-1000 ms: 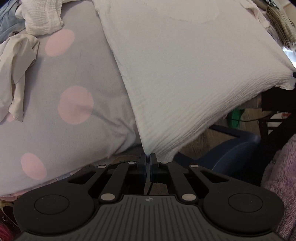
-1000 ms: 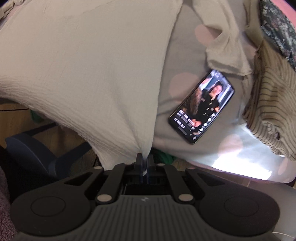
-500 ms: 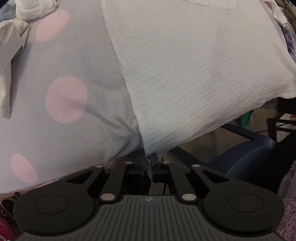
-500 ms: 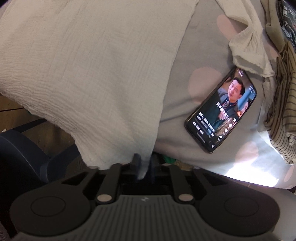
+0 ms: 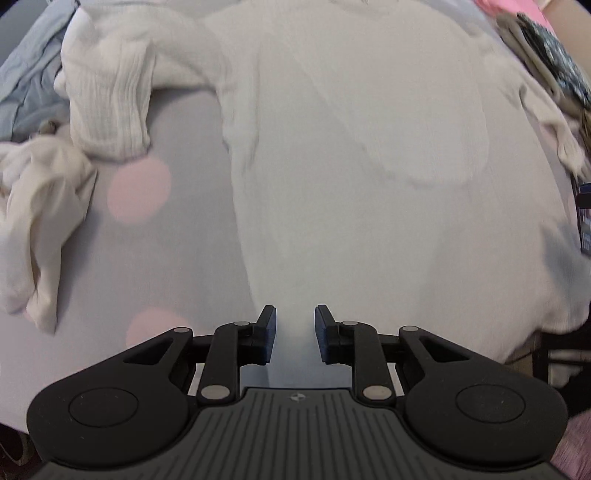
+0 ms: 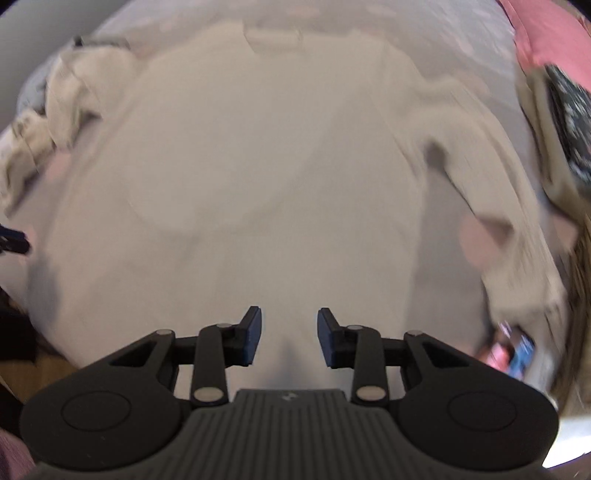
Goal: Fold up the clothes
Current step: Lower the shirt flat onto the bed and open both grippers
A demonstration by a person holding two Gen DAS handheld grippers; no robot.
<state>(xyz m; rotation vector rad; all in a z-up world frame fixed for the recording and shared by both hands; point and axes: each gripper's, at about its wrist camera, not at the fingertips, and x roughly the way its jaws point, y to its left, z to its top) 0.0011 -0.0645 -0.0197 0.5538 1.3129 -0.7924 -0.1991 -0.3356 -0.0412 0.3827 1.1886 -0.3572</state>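
A white crinkled long-sleeved top (image 5: 369, 155) lies spread flat on the grey bed sheet with pink dots (image 5: 155, 236), neckline at the far end, hem nearest me. Its ribbed left sleeve (image 5: 110, 96) bends down at the far left. My left gripper (image 5: 294, 334) hovers over the hem near the top's left edge; its jaws are opening and nothing is pressed between them. In the right wrist view the same top (image 6: 258, 177) fills the blurred picture, and my right gripper (image 6: 289, 336) stands open above the hem, empty.
A crumpled cream garment (image 5: 40, 206) lies left of the top, pale blue cloth (image 5: 26, 81) behind it. A phone (image 6: 519, 354) lies at the right by the sleeve end. A dark patterned and striped pile (image 6: 569, 122) sits far right, with a pink item (image 6: 546, 33) behind.
Both grippers let go of the hem corners and opened. Both moved forward over the bed, so the top now lies flat beneath them instead of hanging past the edge.
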